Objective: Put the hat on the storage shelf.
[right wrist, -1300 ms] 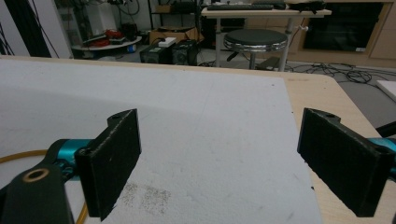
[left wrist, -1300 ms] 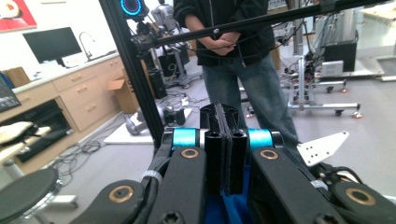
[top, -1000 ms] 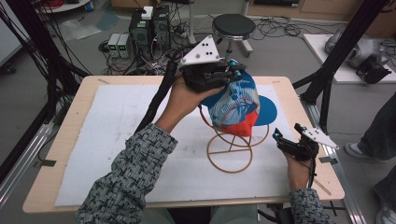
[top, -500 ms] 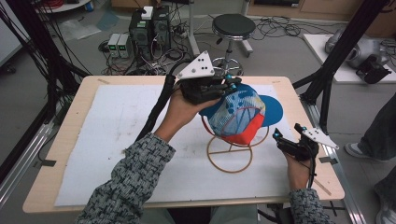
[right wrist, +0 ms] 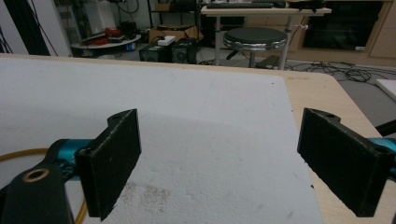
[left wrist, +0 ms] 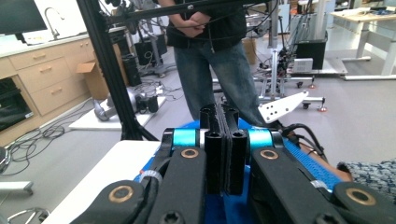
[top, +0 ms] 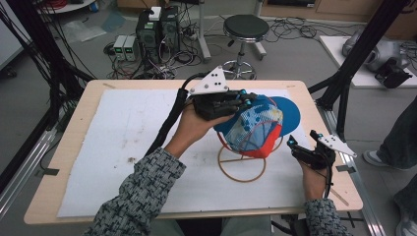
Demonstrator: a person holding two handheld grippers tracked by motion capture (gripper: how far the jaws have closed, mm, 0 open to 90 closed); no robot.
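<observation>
A blue, red and patterned cap (top: pixel 256 129) rests on top of a tan wire stand (top: pixel 242 169) right of the table's middle. My left gripper (top: pixel 242 100) is shut on the cap's upper left edge, its grey plate facing up. In the left gripper view the black jaws (left wrist: pixel 224 140) are pressed together, with blue cap fabric (left wrist: pixel 301 151) around and below them. My right gripper (top: pixel 302 139) hovers open just right of the stand, near the table's right edge. Its jaws (right wrist: pixel 219 158) stand wide apart with nothing between them, and the stand's ring (right wrist: pixel 14 155) shows at the left.
A white mat (top: pixel 123 132) covers most of the wooden table (top: pixel 74 118). Black frame posts stand at the table's left and right sides. A stool (top: pixel 246 27) and electronics boxes (top: pixel 157 29) are beyond the far edge. A person (left wrist: pixel 210 46) stands beside the table.
My left gripper has come down and toward the near side with the cap, which now sits lower over the stand. The right gripper has stayed in place.
</observation>
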